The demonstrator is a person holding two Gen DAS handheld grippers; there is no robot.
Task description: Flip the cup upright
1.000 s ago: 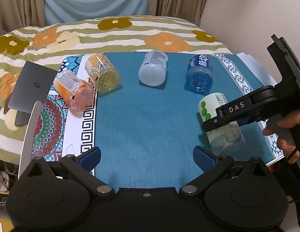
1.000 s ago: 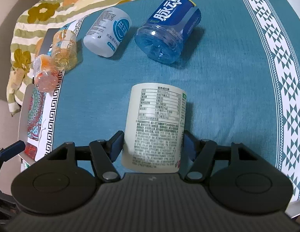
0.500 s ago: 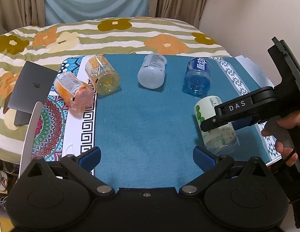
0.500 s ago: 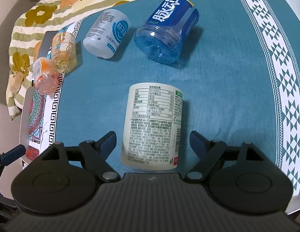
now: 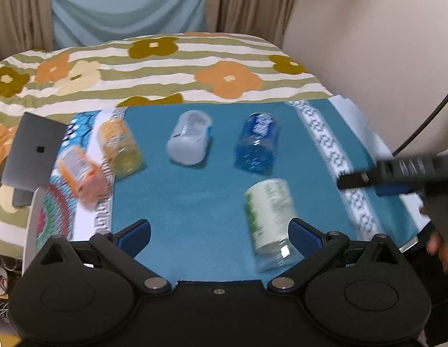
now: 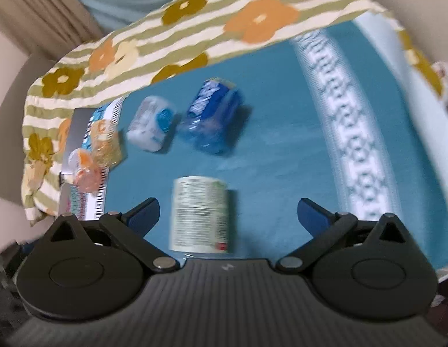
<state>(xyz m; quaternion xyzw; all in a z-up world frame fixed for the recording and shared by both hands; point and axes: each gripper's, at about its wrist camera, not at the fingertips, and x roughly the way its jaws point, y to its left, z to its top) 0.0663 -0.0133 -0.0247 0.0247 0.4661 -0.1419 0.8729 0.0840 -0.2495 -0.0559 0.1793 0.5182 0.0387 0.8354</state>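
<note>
The right tool (image 6: 226, 217), which was straddling the cup (image 6: 200, 214), is now pulling back with its jaws spread wide. The left tool (image 5: 219, 232) is also hanging spread. Only the left view is showing the hand (image 5: 439, 248). The cup is lying on its side on the teal cloth (image 5: 189, 196), its long axis running away from both cameras.

Both grippers hold empty, jaws spread wide.

The left gripper (image 5: 219, 232) points forward over the bed with jaws wide apart. The right gripper (image 6: 228, 214) does likewise; from the left wrist view it shows blurred, side-on, at the bed's right edge, gripped by a hand (image 5: 439, 231).
</note>
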